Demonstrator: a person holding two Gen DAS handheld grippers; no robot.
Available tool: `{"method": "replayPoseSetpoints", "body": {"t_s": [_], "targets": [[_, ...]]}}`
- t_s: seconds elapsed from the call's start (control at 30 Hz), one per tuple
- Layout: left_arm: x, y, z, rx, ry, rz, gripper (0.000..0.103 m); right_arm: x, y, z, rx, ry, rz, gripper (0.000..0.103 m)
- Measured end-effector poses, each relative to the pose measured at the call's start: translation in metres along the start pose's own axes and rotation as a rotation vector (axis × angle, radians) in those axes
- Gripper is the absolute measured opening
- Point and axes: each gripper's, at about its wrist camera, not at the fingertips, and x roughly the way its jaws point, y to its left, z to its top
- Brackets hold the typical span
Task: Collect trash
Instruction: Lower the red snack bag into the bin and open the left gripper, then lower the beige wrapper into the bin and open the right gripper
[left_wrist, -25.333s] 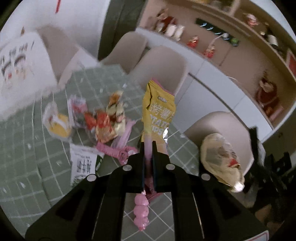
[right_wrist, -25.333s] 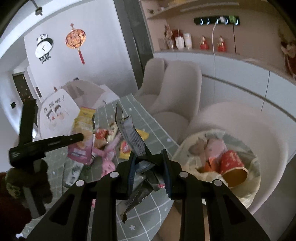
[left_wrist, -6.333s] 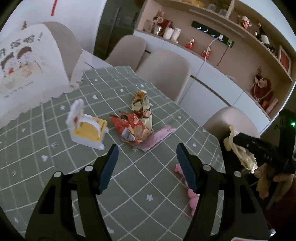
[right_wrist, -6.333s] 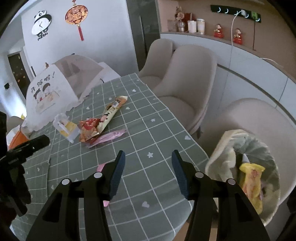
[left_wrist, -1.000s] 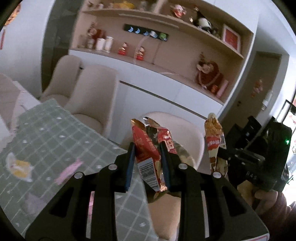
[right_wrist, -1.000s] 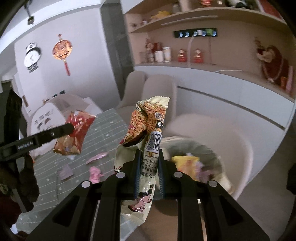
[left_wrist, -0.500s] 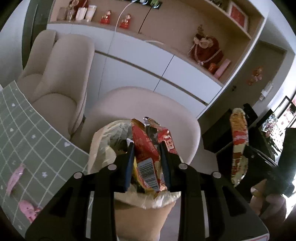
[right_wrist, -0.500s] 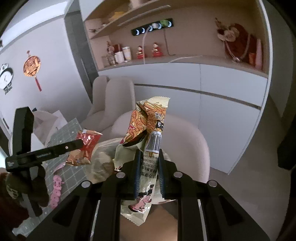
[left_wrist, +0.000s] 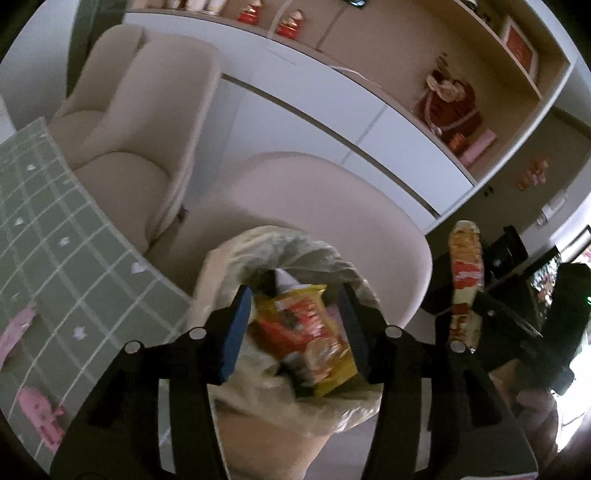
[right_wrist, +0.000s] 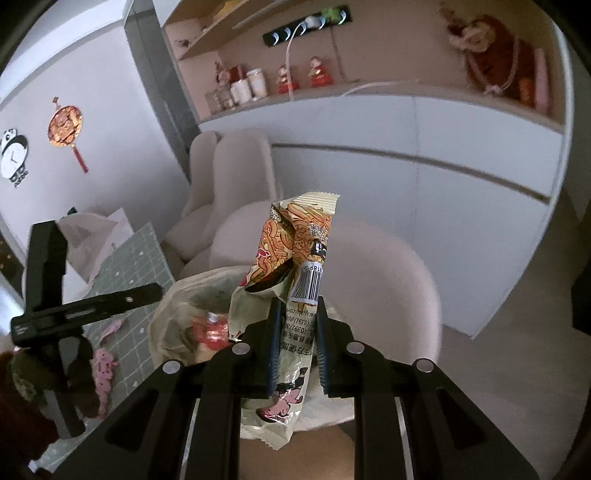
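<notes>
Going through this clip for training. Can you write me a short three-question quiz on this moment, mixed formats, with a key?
1. True or false: the left hand-held gripper is clamped on a wrapper.
2. What does the right hand-held gripper hold? A) noodle wrapper B) pink toy C) cup
3. Fill in: the trash bag sits on a beige ____.

Key:
1. False; its jaws are spread above the bag.
2. A
3. chair

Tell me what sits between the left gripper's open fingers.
In the left wrist view, the left gripper frames the trash bag mouth: red and yellow wrappers lie inside, below the fingers, ungripped.
</notes>
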Motion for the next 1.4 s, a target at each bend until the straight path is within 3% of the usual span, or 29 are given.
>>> {"method": "replayPoseSetpoints", "body": {"t_s": [0.27, 0.47, 0.67, 0.83, 0.9, 1.03, 1.13, 1.4], "targets": [[-0.062, 0.039, -0.026, -0.023, -0.066, 0.12, 0.054, 0.074, 0.026, -0.002, -0.067, 0.137, 0.055, 0.018], [-0.096, 0.082, -0.053, -0.131, -0.086, 0.199, 0.054, 0.121, 0.058, -0.018, -0.128, 0.238, 0.105, 0.018], [-0.13, 0.126, -0.081, -0.254, -0.12, 0.252, 0.054, 0.153, 0.076, -0.042, -0.242, 0.372, 0.051, 0.018], [-0.15, 0.143, -0.097, -0.298, -0.122, 0.281, 0.054, 0.158, 0.07, -0.049, -0.221, 0.426, 0.019, 0.018], [-0.159, 0.148, -0.102, -0.313, -0.126, 0.283, 0.054, 0.153, 0.071, -0.048, -0.206, 0.409, 0.02, 0.018], [-0.175, 0.157, -0.111, -0.321, -0.134, 0.289, 0.054, 0.131, 0.076, -0.049, -0.182, 0.325, 0.007, 0.04], [-0.188, 0.164, -0.12, -0.327, -0.138, 0.291, 0.054, 0.115, 0.079, -0.05, -0.17, 0.277, -0.01, 0.047], [-0.228, 0.201, -0.156, -0.381, -0.166, 0.313, 0.054, 0.06, 0.109, -0.047, -0.135, 0.164, -0.033, 0.049]]}}
